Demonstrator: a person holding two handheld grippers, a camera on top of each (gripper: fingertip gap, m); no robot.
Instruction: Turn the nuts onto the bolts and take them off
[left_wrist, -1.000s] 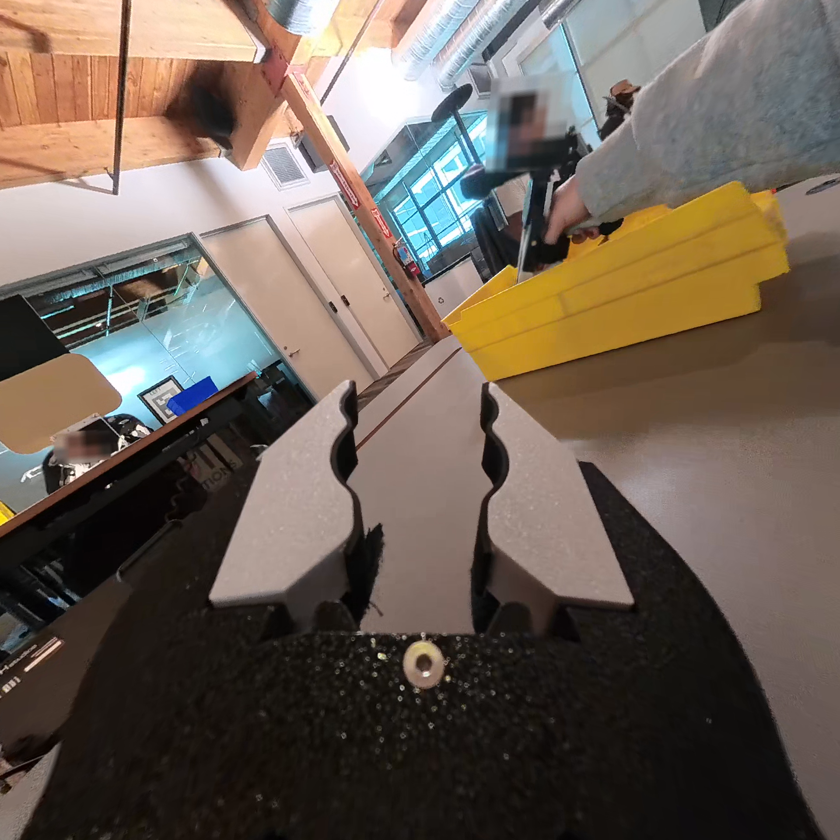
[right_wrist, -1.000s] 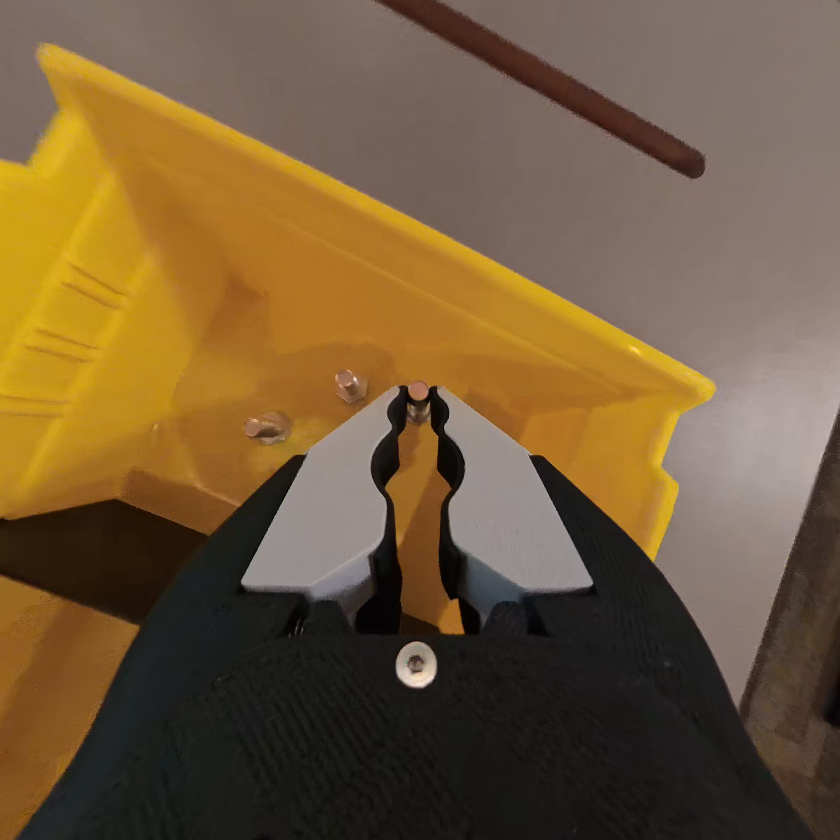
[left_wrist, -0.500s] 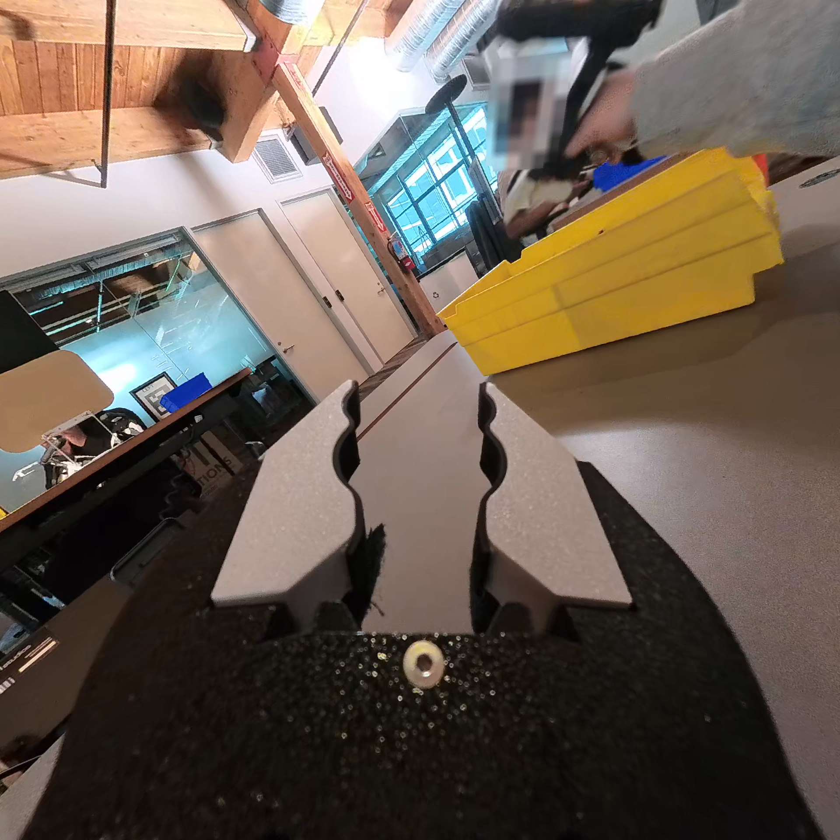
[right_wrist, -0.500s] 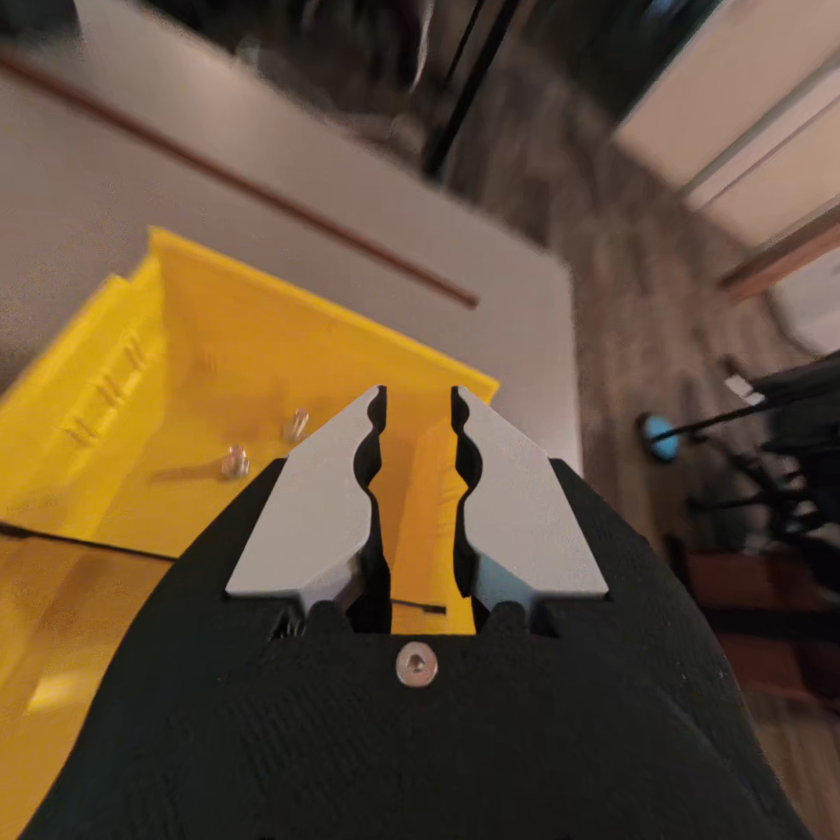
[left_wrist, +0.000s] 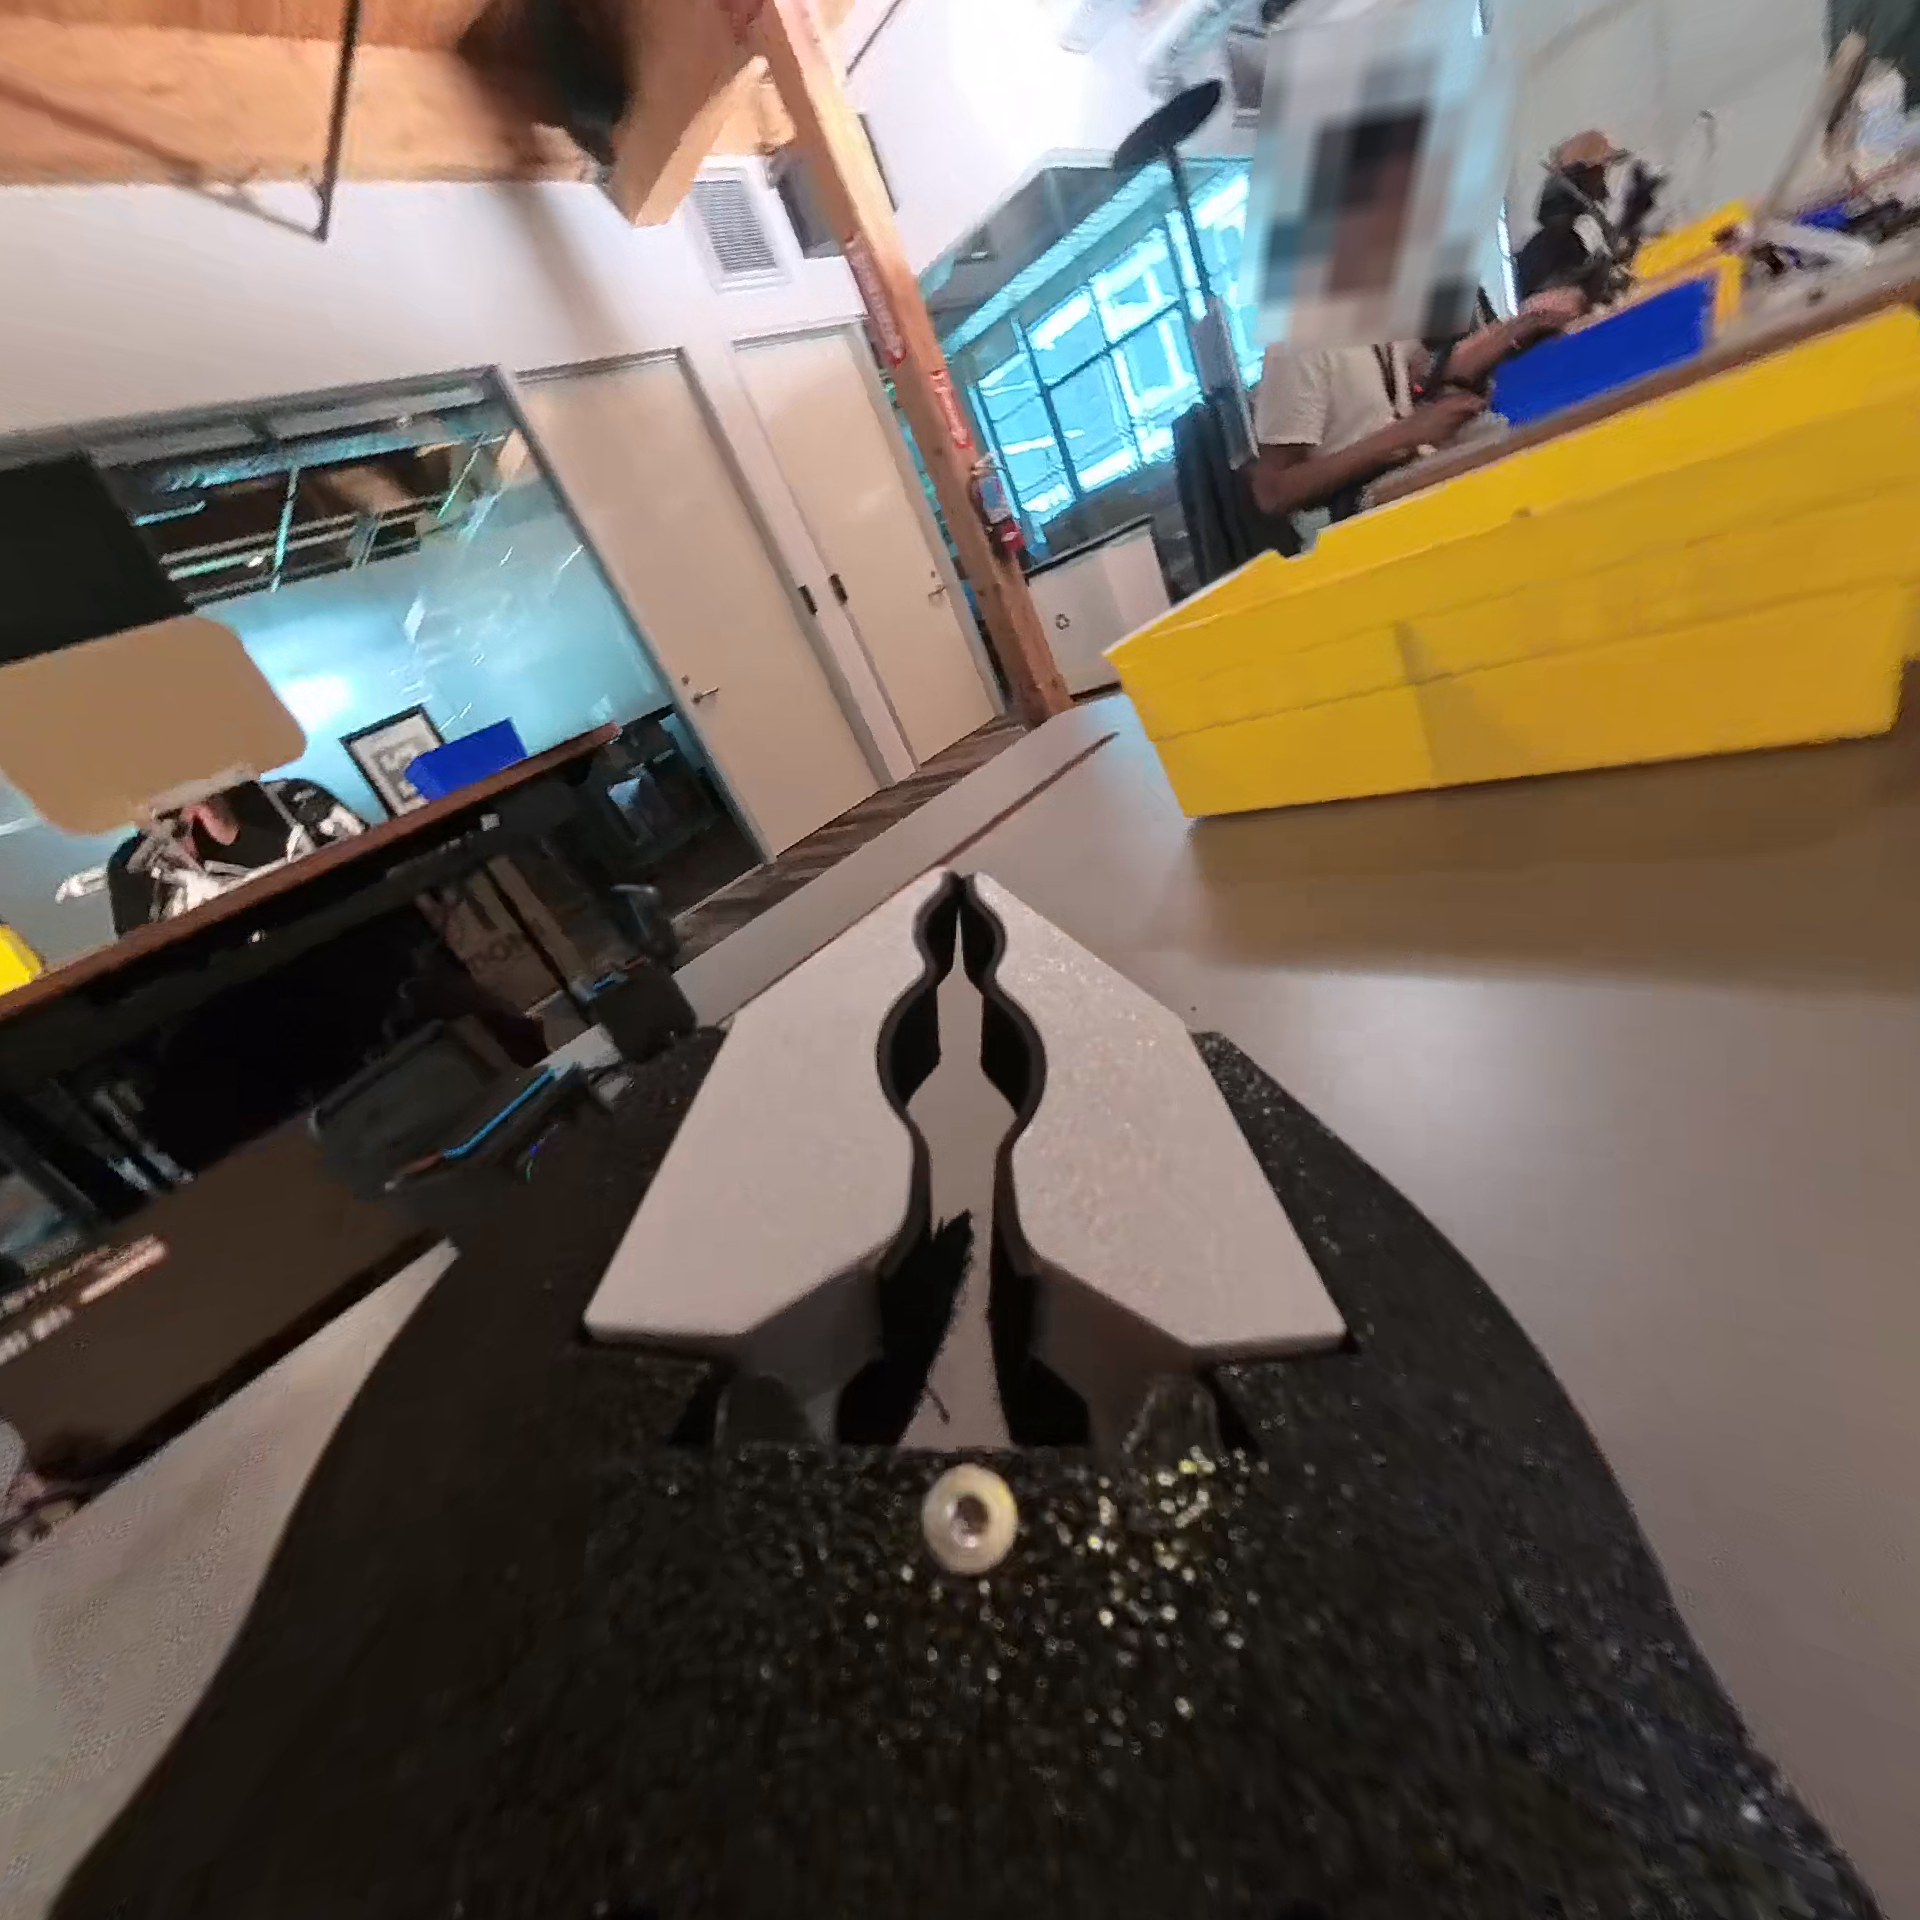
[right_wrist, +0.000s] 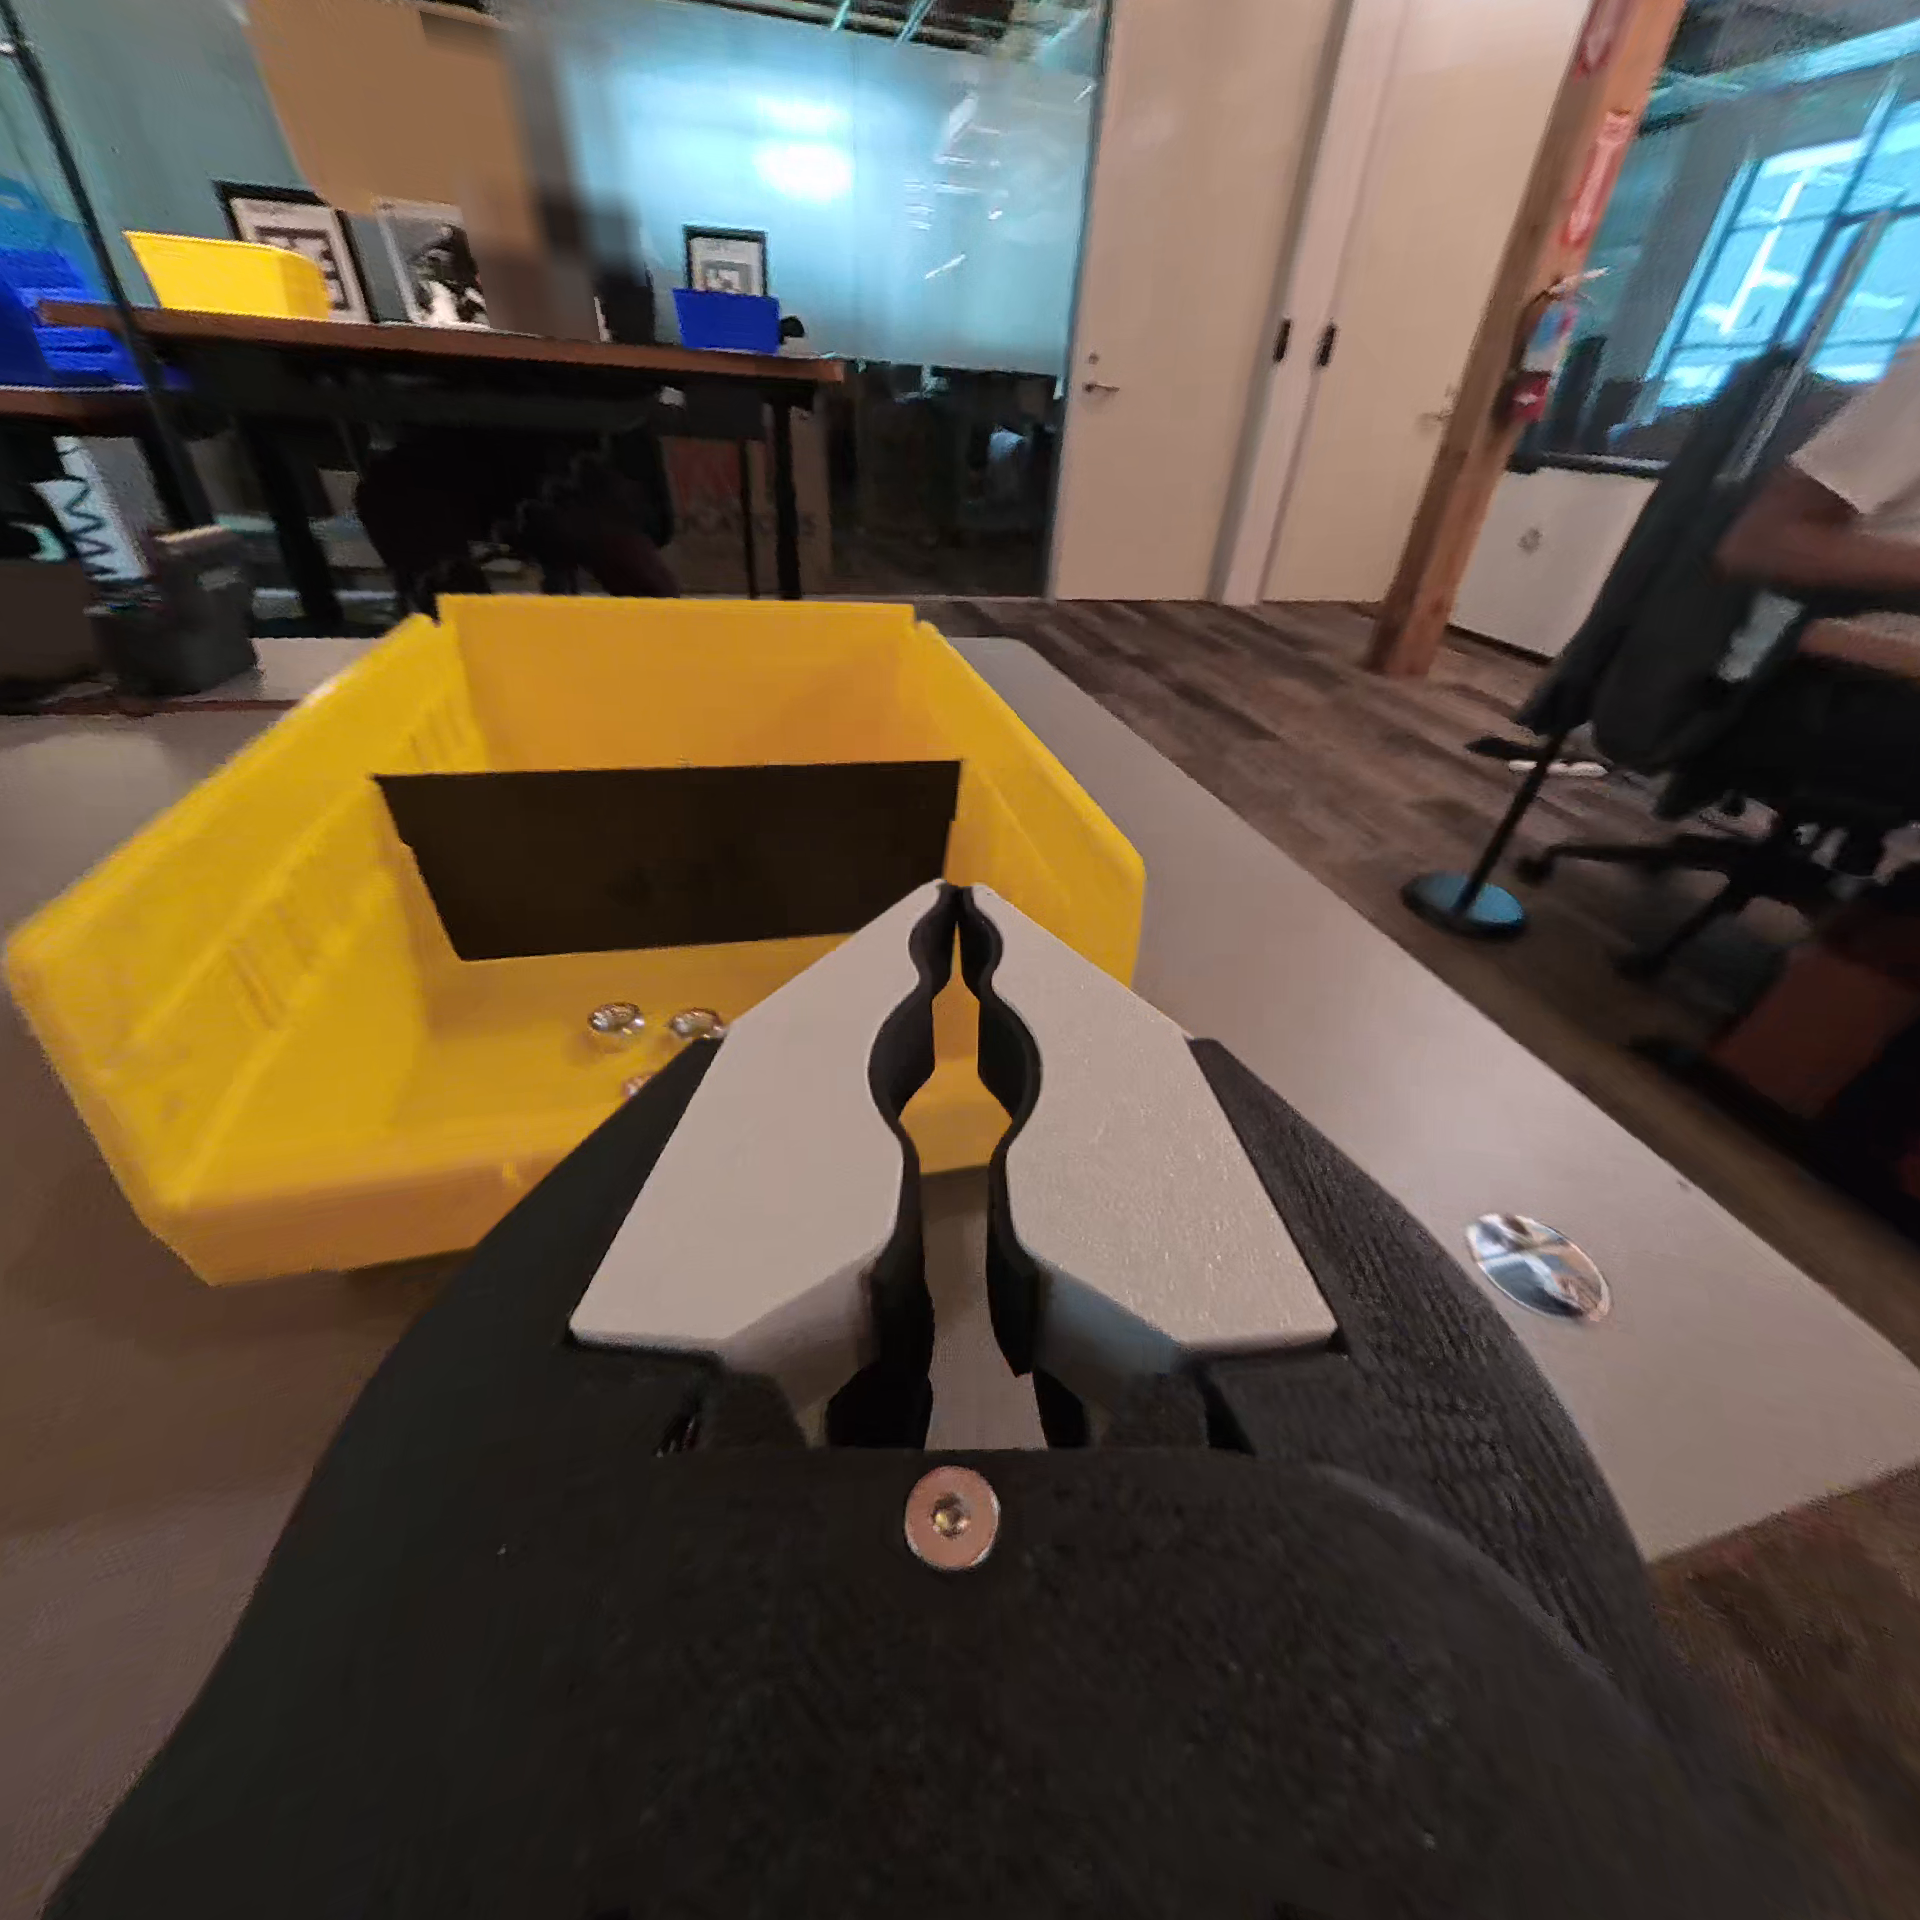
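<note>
A yellow bin (right_wrist: 260, 1039) with a black divider (right_wrist: 665, 852) stands on the grey table ahead of my right gripper. Two metal nuts (right_wrist: 615, 1020) lie on its floor in the near compartment, and a third small metal piece (right_wrist: 636, 1086) shows at the edge of my gripper body. My right gripper (right_wrist: 956, 896) is shut and empty, held low just in front of the bin's near right corner. My left gripper (left_wrist: 958, 883) is shut and empty, low over the table. The yellow bin (left_wrist: 1558, 644) lies to its far right.
The grey table (right_wrist: 1351, 1039) ends at the right, with a round metal grommet (right_wrist: 1536, 1265) near that edge. Other desks (right_wrist: 468, 348), blue and yellow bins (right_wrist: 727, 317), an office chair (right_wrist: 1714, 727) and people (left_wrist: 1351, 416) are in the room beyond. Across from one pair of fingers to the other is roughly 45 centimeters.
My right gripper let go of a bolt in the bin, pulled up and back out, and shut empty. My left gripper went from open to shut. The other arm left the left view.
</note>
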